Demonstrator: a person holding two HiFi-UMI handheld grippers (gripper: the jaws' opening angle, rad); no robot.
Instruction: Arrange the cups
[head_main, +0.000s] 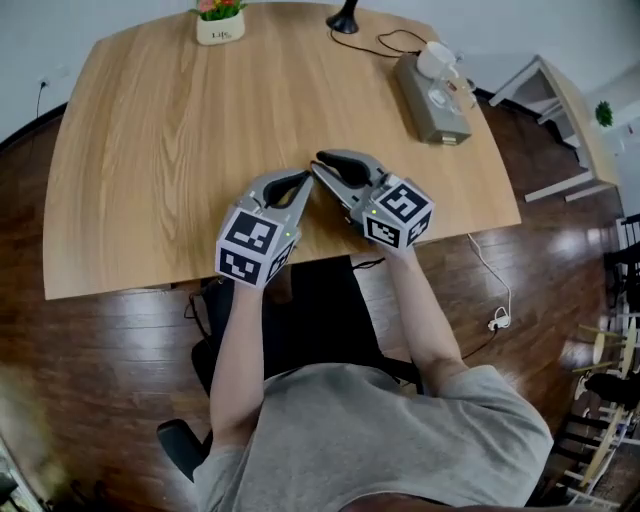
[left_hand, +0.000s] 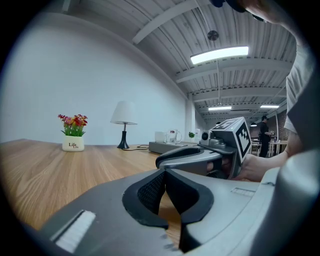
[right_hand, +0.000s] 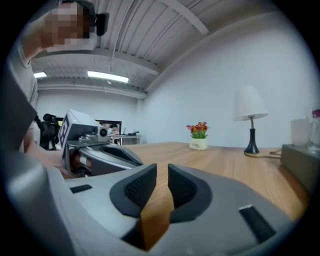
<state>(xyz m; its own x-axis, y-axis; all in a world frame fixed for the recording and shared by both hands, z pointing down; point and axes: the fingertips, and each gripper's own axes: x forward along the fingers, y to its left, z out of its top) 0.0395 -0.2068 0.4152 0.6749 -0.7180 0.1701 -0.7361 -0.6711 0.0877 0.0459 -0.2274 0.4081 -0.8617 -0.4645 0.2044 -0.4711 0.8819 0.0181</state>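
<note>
A white cup (head_main: 437, 58) and a clear mug (head_main: 459, 93) sit on a grey box (head_main: 428, 112) at the table's far right; the left gripper view shows these cups (left_hand: 167, 136) far off. Both grippers hover over the near edge of the wooden table (head_main: 150, 160), tips almost meeting. My left gripper (head_main: 304, 181) (left_hand: 164, 173) is shut, pads touching, nothing in it. My right gripper (head_main: 321, 163) (right_hand: 161, 173) is shut too, with only a sliver between its pads and nothing held. Each one appears in the other's view: the right gripper (left_hand: 200, 157), the left gripper (right_hand: 105, 155).
A small flower pot (head_main: 220, 22) (left_hand: 73, 133) (right_hand: 198, 135) and a table lamp (head_main: 343, 18) (left_hand: 124, 123) (right_hand: 250, 116) stand at the far edge, a cable trailing toward the box. A white shelf (head_main: 565, 115) stands right of the table. A dark chair is under the person.
</note>
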